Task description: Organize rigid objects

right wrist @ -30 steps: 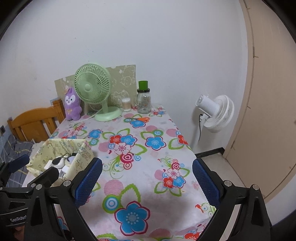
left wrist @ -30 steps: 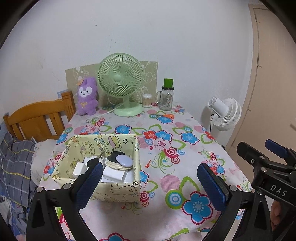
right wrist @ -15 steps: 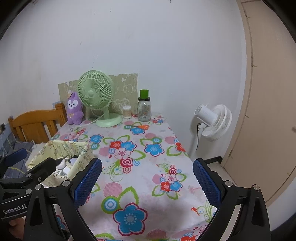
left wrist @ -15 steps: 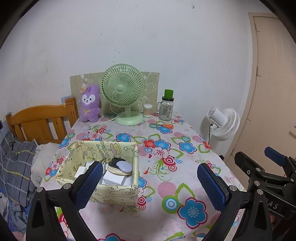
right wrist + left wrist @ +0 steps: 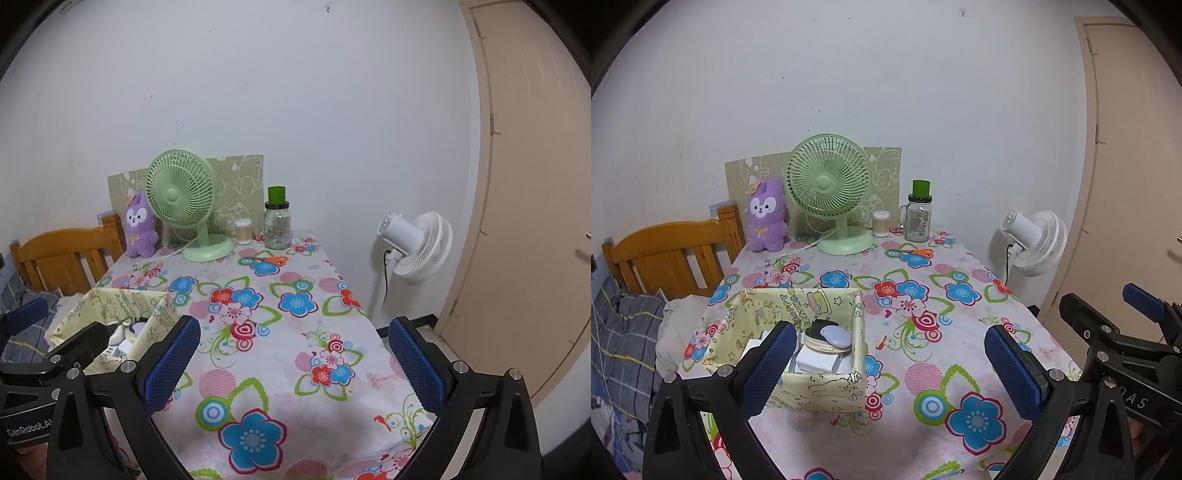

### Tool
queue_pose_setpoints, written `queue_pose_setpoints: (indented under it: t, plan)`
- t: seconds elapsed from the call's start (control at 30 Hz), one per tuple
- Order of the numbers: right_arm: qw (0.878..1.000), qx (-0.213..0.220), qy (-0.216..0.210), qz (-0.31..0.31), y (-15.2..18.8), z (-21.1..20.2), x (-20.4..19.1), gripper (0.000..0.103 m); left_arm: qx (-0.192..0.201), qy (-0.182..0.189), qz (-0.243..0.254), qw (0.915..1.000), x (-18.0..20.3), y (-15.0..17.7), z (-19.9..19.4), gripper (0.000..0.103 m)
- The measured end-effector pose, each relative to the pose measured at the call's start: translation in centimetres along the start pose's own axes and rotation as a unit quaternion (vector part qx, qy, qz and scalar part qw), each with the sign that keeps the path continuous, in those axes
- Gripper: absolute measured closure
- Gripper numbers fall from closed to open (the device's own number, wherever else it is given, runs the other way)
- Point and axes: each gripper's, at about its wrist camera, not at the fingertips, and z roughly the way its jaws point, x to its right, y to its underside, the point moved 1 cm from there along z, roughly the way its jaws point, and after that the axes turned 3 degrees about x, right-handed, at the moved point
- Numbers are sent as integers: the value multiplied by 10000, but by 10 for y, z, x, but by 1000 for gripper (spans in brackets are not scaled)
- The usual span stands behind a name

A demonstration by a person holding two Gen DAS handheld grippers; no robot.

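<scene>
The left gripper [image 5: 892, 365] stands wide open, holding nothing. The right gripper [image 5: 293, 362] has just opened wider and holds nothing. At lower left in the left view sits the fabric box [image 5: 827, 386] of small items, near the tablecloth's [image 5: 923, 373] left edge. Mid-frame cloth lies bare; a green fan [image 5: 829, 184], jar [image 5: 918, 218] and scissors [image 5: 912, 252] stand at upper centre.

Green fan [image 5: 829, 184], purple plush [image 5: 767, 214], jar [image 5: 918, 218]
</scene>
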Motion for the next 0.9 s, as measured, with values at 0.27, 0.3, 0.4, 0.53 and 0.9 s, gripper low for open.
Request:
queue_pose_setpoints:
  t: [0.27, 0.3, 0.4, 0.53, 0.9]
  plan:
    - [10000, -2, -28, 3, 0, 1, -1, 0, 26, -41, 36, 10000, 0, -1, 0, 0]
    - [10000, 0, -22, 2, 0, 0, -1, 0, 27, -40, 38, 10000, 0, -1, 0, 0]
    - [10000, -14, -25, -2, 0, 1, -2, 0, 10, -37, 55, 10000, 0, -1, 1, 0]
    - [10000, -35, -27, 19, 0, 4, -2, 0, -10, -35, 59, 10000, 0, -1, 4, 0]
    - [9999, -67, 49, 67, 2, 7, 0, 0, 24, 53, 126, 9999, 4, 1, 9, 0]
